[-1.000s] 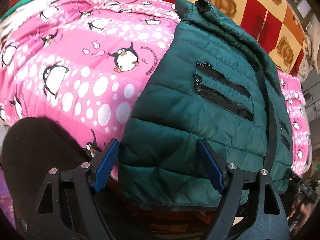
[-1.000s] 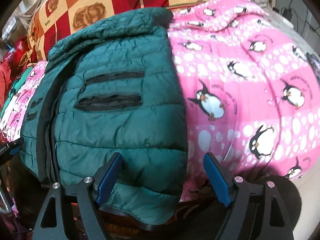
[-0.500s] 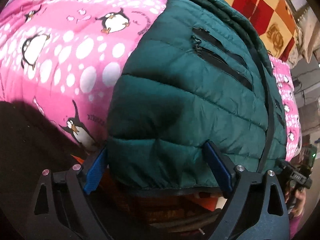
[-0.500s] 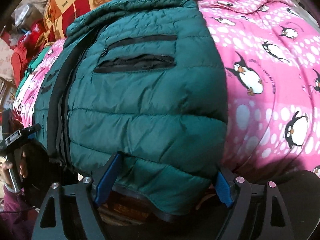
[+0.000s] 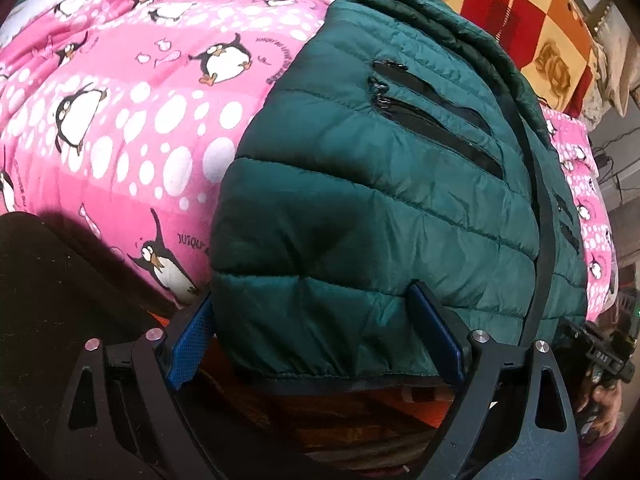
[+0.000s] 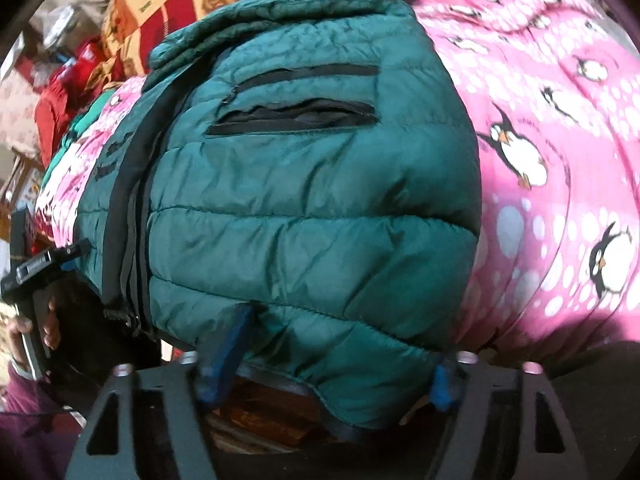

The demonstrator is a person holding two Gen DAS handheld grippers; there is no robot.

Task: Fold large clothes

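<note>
A dark green quilted puffer jacket (image 5: 384, 208) lies on a pink penguin blanket (image 5: 132, 112), its hem hanging over the near edge of the bed. My left gripper (image 5: 316, 332) is open, its blue pads (image 5: 188, 344) straddling the hem at the jacket's left corner. The jacket also fills the right wrist view (image 6: 312, 208). My right gripper (image 6: 336, 352) is open, its blue pads (image 6: 224, 352) around the hem at the jacket's right corner. Neither gripper has closed on the cloth.
A red and orange checked blanket (image 5: 500, 4) lies behind the jacket. The pink blanket (image 6: 560, 152) extends to the right in the right wrist view. Each gripper shows at the edge of the other's view (image 6: 36, 276).
Both grippers have moved forward to the jacket's hem, so the hem now lies between the open pads of each. The jaws have stayed open.
</note>
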